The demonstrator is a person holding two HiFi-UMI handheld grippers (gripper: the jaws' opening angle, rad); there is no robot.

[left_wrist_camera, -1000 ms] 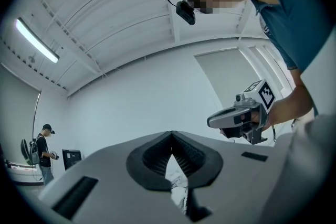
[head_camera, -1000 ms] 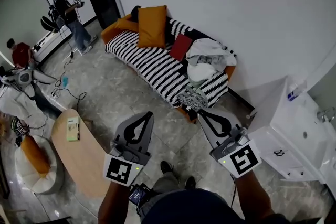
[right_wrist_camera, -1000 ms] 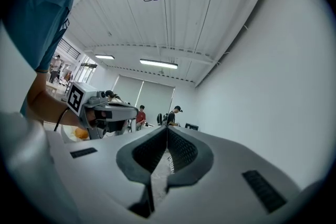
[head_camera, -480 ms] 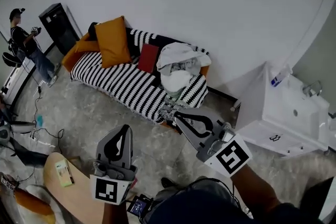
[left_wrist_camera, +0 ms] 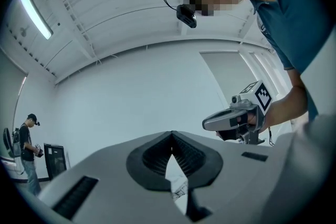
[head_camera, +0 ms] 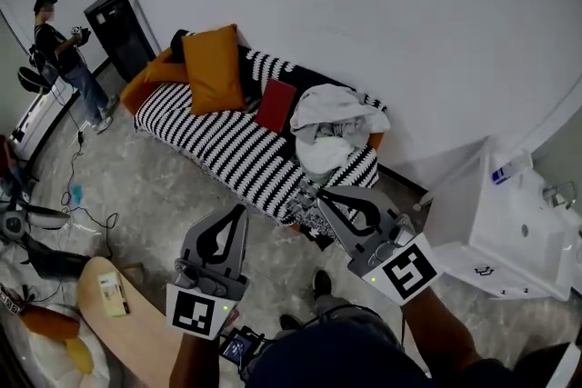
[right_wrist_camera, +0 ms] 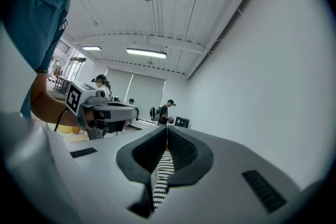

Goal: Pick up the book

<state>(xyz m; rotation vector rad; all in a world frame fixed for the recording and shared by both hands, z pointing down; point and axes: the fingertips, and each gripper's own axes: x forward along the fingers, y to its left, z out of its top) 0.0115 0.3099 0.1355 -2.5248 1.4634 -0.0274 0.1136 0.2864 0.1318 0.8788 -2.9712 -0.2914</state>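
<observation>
A flat red book-like thing [head_camera: 275,104] leans on the back of the black-and-white striped sofa [head_camera: 227,145], beside an orange pillow [head_camera: 214,68]. A small yellow-green book [head_camera: 113,293] lies on the oval wooden table [head_camera: 136,336] at the lower left. My left gripper [head_camera: 240,210] is shut and empty, held over the floor short of the sofa's front edge. My right gripper [head_camera: 319,194] is shut too, its tip near the sofa's right end. In the left gripper view the jaws [left_wrist_camera: 171,134] meet at the tip; in the right gripper view the jaws [right_wrist_camera: 167,127] are pressed together with nothing in them.
A heap of white clothes [head_camera: 336,118] lies on the sofa's right end. A white cabinet with a sink [head_camera: 509,213] stands at the right. At the far left are a person [head_camera: 59,50], a black cabinet [head_camera: 118,23] and cables on the floor [head_camera: 86,204].
Both grippers have travelled across the room together, still shut. The sofa now lies closer in front of their tips, and the oval table has slid to the lower left corner.
</observation>
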